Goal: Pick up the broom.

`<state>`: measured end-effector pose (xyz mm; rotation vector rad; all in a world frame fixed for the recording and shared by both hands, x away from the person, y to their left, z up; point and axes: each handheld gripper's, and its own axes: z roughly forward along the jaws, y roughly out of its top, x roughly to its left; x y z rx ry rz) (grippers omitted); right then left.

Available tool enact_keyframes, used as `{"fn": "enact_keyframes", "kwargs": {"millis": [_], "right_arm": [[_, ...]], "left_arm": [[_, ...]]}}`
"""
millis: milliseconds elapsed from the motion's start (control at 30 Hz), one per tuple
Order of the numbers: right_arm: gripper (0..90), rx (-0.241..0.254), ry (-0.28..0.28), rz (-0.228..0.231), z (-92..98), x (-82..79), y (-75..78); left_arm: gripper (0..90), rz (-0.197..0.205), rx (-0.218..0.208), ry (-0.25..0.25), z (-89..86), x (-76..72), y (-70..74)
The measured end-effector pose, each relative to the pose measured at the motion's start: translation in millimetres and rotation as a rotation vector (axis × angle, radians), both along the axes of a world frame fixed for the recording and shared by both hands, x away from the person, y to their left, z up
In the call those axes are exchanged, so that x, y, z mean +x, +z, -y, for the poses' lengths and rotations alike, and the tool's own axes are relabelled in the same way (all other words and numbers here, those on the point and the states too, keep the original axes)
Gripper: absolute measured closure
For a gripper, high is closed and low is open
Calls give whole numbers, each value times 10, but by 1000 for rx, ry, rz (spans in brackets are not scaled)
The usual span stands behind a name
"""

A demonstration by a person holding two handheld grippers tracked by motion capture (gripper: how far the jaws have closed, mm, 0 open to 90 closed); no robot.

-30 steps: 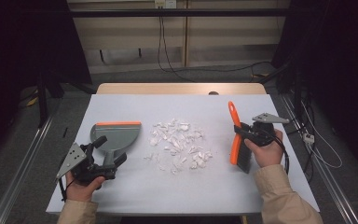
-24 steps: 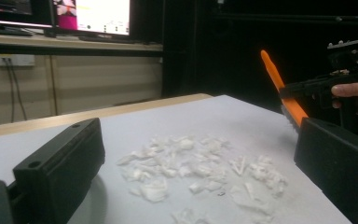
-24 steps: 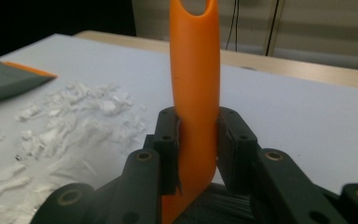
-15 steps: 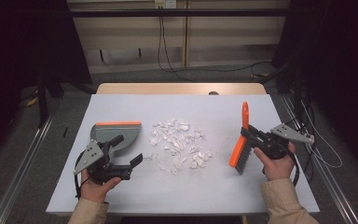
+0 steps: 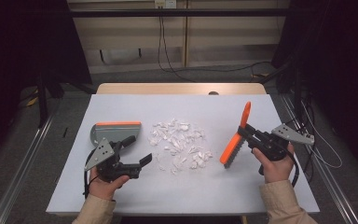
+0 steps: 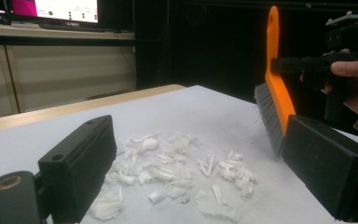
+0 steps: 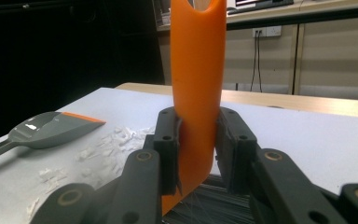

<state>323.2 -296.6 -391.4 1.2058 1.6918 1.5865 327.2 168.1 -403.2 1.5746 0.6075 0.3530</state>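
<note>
A pile of white paper scraps lies mid-table. Left of it rests a grey dustpan with an orange lip. My left gripper hovers just in front of the dustpan and points at the scraps. It is open with nothing between its jaws, which have just been closing a little. Right of the pile, my right gripper is shut on the handle of an orange brush. The bristles point down and left toward the scraps.
The pale grey table top has a wooden strip along its far edge. Cables hang over the floor behind it. A metal rail runs along the left side, and another runs along the right.
My left gripper has slid right and turned toward the scraps. My right hand has carried the brush a little to the right, and its handle now leans right instead of left.
</note>
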Motion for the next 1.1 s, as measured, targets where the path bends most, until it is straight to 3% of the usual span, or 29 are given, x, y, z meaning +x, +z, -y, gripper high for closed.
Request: {"fn": "enact_keyframes", "kwargs": {"millis": [67,200,267,600,767,833,900,1100], "right_arm": [[721,22,12,0,-21,-3,20],[721,20,32,17,-122,29,85],[721,18,48,22,-190,58,116],[720,-7,135,37,-772,269,288],[720,-21,169,34,-1066,369,357],[720,-28,187,33,-1186,410,373],[720,-43,195,28,-1294,441,383],[719,-59,245,14,-1557,473,386]], "left_arm": [[95,0,7,-7,24,0,-2],[96,-8,0,-26,97,8,4],[109,-27,-2,-59,152,33,1],[182,-81,32,-146,513,133,-38],[227,-121,56,-154,677,218,-81],[258,-131,60,-161,735,241,-97],[344,-124,92,-154,783,247,-107],[541,-214,133,-100,783,279,-150]]}}
